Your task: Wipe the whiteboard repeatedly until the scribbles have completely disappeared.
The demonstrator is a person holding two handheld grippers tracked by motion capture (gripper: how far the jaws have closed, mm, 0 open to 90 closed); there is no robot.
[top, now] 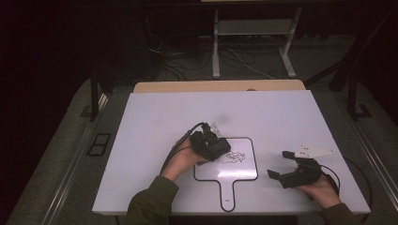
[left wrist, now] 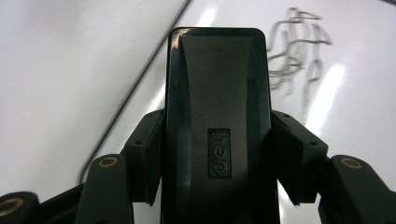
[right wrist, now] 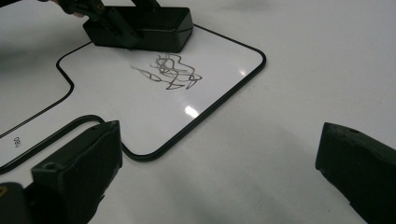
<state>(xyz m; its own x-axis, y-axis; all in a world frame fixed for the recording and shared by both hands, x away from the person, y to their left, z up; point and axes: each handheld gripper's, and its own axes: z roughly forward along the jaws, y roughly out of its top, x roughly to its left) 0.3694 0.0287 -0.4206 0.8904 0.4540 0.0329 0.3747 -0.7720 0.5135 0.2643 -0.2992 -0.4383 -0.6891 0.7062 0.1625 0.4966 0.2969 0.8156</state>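
While my left gripper (top: 217,149) has its jaws clamped on both sides of the black whiteboard eraser (left wrist: 218,121), the eraser sits flat on the small handheld whiteboard (top: 244,171), up in that board's top left corner. In the left gripper view I can read the embossed deli logo on the eraser's back, so yeah, a solid grip. The black scribble (top: 234,157) is just to the right of the eraser, near the middle of the board, and the two look close but not touching. My right gripper (top: 285,165) hangs off the board's right edge over the white table (top: 155,122), jaws spread wide with nothing between them. The board's handle points back toward me, with a little logo (right wrist: 15,141) printed on it.
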